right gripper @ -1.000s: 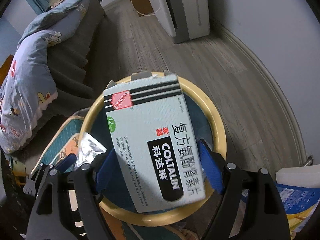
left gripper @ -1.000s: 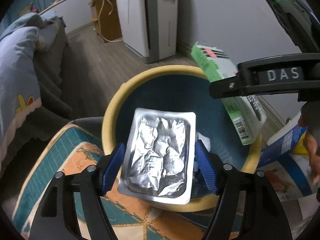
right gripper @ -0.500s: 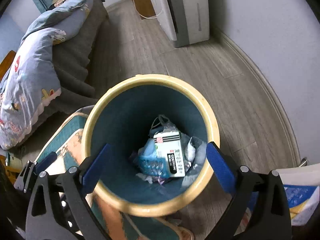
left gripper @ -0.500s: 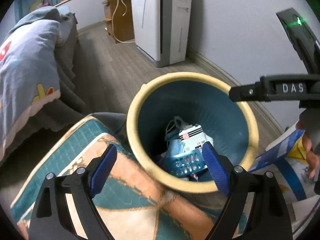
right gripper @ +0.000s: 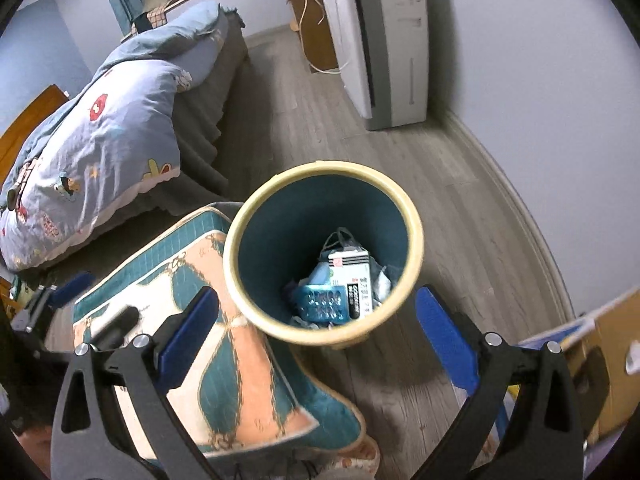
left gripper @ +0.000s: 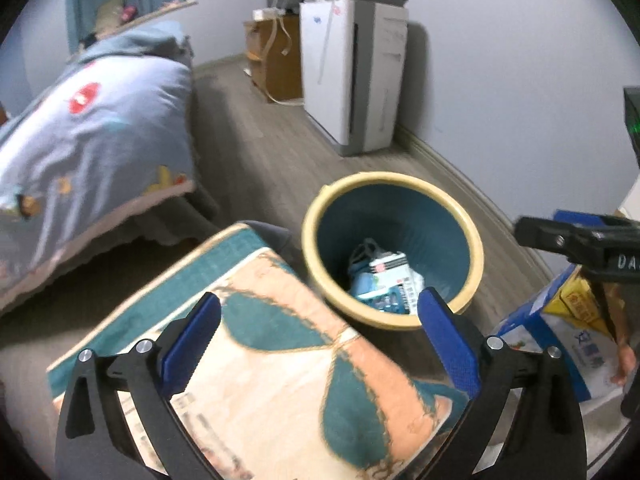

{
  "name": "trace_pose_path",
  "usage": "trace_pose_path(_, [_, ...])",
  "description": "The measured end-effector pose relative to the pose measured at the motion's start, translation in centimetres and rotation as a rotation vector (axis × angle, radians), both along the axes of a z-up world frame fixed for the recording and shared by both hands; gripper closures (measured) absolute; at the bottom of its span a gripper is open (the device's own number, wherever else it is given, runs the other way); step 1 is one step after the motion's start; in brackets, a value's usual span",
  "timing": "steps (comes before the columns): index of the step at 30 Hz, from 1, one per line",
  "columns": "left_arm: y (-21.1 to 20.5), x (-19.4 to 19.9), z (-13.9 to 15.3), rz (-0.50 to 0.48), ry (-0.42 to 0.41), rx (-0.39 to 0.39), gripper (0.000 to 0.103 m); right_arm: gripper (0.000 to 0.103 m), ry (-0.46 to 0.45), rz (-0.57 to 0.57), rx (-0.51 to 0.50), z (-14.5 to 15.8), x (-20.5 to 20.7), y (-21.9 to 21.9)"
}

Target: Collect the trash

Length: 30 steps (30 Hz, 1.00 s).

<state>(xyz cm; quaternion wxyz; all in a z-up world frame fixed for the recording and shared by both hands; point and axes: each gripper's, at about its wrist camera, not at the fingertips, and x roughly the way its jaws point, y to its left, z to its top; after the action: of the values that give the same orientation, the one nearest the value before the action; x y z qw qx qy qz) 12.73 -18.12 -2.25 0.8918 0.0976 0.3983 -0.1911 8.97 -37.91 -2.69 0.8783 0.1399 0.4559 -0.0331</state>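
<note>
A round bin with a yellow rim (left gripper: 320,204) (right gripper: 416,236) and blue inside stands on the wooden floor. At its bottom lie the white medicine box (left gripper: 394,270) (right gripper: 354,276), a blue blister pack (right gripper: 320,300) and other trash. My left gripper (left gripper: 320,320) is open and empty, above a patterned cushion, with the bin ahead to the right. My right gripper (right gripper: 316,320) is open and empty, above the bin's near rim. The right gripper's body shows at the right edge of the left wrist view (left gripper: 580,240).
A teal and orange patterned cushion (left gripper: 260,360) (right gripper: 208,360) lies left of the bin. A bed with a blue duvet (left gripper: 80,140) is at the left. A white air purifier (left gripper: 352,72) stands against the wall. Blue and yellow cartons (left gripper: 568,328) are at the right.
Both grippers let go: the foil blister pack and the medicine box dropped into the bin. Both grippers then opened wide and pulled back and up from the bin.
</note>
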Motion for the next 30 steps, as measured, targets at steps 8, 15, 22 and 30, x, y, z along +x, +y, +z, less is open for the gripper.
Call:
trace_pose_path(8, [1.4,-3.9,2.0,0.006,-0.016,-0.077,0.005,0.006,-0.01,-0.023,-0.068,0.8,-3.6,0.7])
trace_pose_path(15, [1.7,-4.0,1.1,0.045,-0.035,-0.049,0.005,0.006,-0.057,-0.006,-0.084,1.2,-3.8,2.5])
trace_pose_path(22, [2.5,-3.3,0.8,0.073,-0.019,-0.06,0.005,0.006,-0.053,-0.007,-0.083,0.8,-3.4,3.2])
trace_pose_path(30, [2.2,-3.2,0.5,0.067,-0.014,-0.032,0.005,0.006,-0.052,-0.02,-0.075,0.8,-3.2,3.1])
